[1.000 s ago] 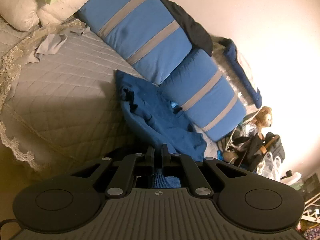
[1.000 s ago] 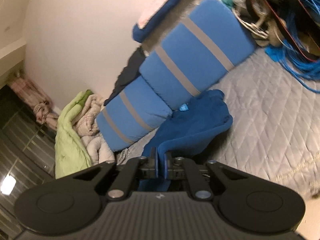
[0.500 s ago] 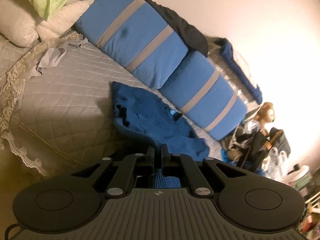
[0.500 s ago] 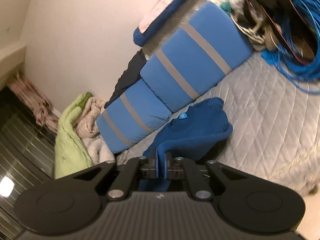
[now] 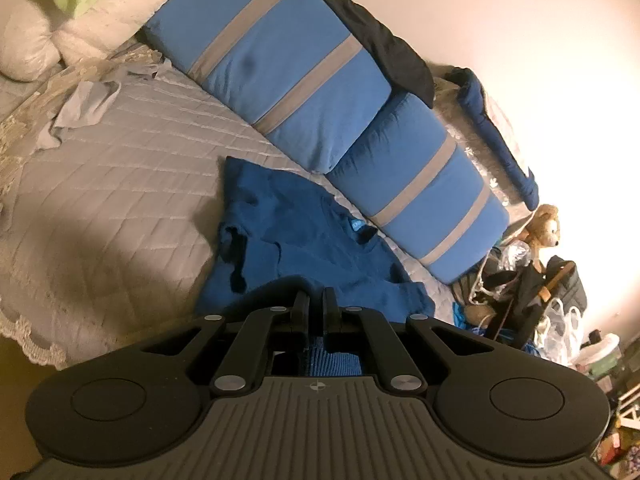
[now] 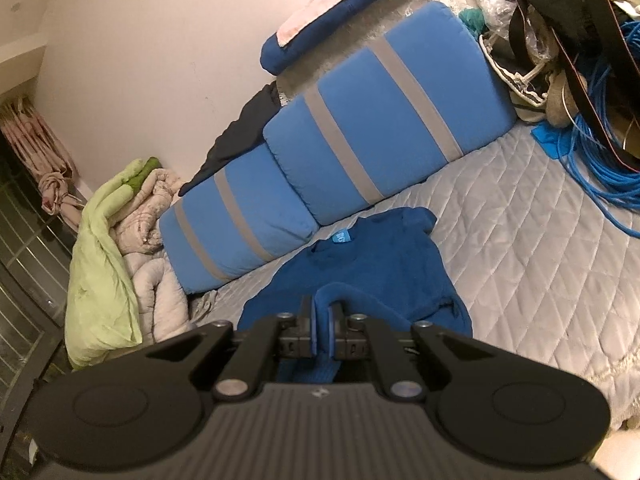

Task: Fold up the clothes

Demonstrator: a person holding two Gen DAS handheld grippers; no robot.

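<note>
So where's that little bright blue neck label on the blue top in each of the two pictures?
Left wrist view: the neck label sits just right of centre, at the collar of the blue top, close below the striped blue cushions.
Right wrist view: the label is at centre, at the top's collar, just below the same cushions.
Shared landmark: the two striped blue cushions against the wall.

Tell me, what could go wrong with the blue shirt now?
Both grippers, left and right, pinch only a small bit of the blue shirt, so the cloth might slip out. The shirt is already bunched and wrinkled near one sleeve, so the fold might come out crooked. It also lies right against the striped blue cushions, so a pull could snag it there or nudge them.
</note>
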